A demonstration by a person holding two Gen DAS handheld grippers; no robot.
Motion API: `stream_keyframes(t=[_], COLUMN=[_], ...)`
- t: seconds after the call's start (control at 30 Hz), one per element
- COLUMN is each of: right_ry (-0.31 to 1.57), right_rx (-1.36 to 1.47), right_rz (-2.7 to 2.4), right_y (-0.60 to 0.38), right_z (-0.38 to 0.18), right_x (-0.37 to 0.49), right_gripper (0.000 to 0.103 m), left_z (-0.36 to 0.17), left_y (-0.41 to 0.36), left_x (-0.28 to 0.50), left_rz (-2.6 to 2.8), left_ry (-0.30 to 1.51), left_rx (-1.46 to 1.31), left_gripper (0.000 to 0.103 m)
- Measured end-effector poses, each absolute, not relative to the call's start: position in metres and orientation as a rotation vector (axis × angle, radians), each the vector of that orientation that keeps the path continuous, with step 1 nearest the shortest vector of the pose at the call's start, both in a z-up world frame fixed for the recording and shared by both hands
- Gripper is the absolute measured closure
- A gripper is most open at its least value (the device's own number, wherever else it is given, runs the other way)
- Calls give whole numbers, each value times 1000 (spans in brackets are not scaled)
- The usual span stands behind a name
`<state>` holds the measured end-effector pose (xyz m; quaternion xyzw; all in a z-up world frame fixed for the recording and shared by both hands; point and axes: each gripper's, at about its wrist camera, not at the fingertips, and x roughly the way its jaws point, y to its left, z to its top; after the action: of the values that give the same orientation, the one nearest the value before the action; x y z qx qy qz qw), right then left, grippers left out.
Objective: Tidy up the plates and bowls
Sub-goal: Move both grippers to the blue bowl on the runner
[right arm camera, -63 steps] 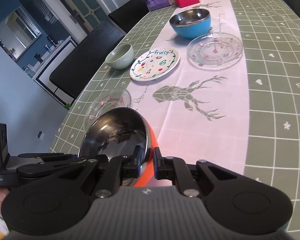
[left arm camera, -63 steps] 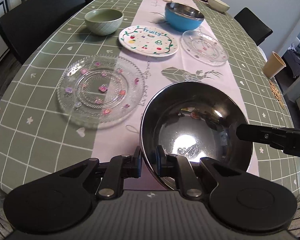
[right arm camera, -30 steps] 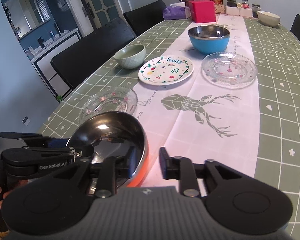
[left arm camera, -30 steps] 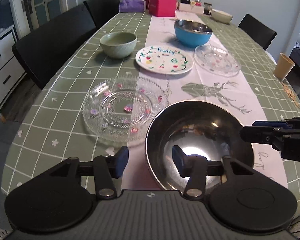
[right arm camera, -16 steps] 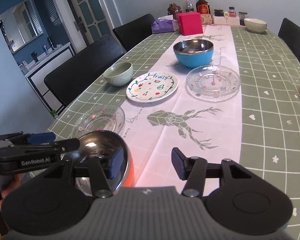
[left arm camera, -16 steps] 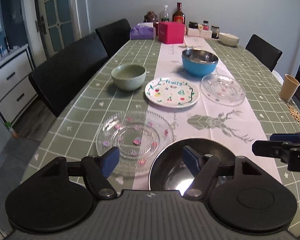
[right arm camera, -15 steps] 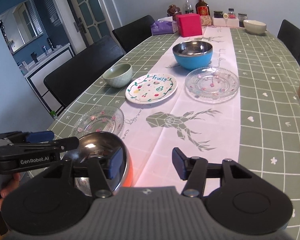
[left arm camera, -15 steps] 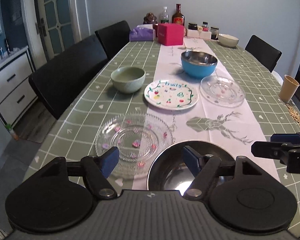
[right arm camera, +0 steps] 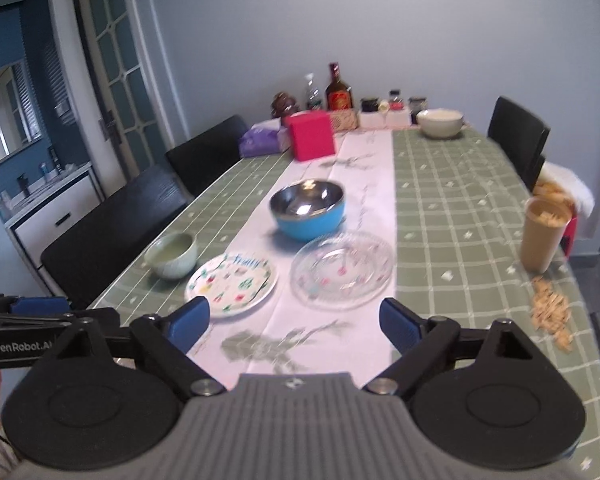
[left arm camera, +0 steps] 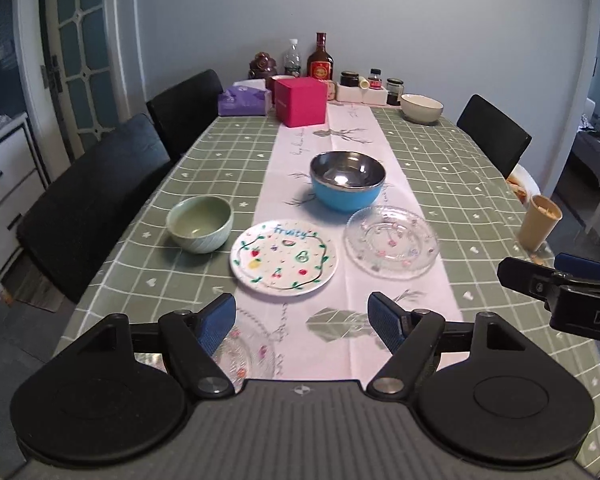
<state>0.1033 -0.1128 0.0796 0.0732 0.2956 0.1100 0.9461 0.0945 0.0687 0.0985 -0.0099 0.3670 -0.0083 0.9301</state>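
Tablecloth (left arm camera: 452,168) is sage green with a white grid and tiny hearts, with a pale pink runner (left arm camera: 300,148) printed with grey deer down the middle. Centre frame: steel bowl (left arm camera: 347,186) with a bright blue outside, mint green bowl (left arm camera: 200,229), white plate (left arm camera: 283,257) with "fruity" lettering and little fruits, clear glass plate (left arm camera: 392,242) with pink flowers. Hot pink box (left arm camera: 300,101) up top.
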Motion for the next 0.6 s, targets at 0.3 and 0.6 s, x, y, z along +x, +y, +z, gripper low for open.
stream_keyframes(t=[0.3,0.6], right_ry=[597,627], right_rx=[91,135], right_rz=[145,67], right_y=[-115,-118], right_z=[88,78], right_x=[164,241], right_gripper=[13,13], left_z=[98,81], left_y=[59,56], left_x=[171,243], left_rz=[-27,-73], left_ry=[752,734], left_rx=[6,-40], left_gripper=[15,15])
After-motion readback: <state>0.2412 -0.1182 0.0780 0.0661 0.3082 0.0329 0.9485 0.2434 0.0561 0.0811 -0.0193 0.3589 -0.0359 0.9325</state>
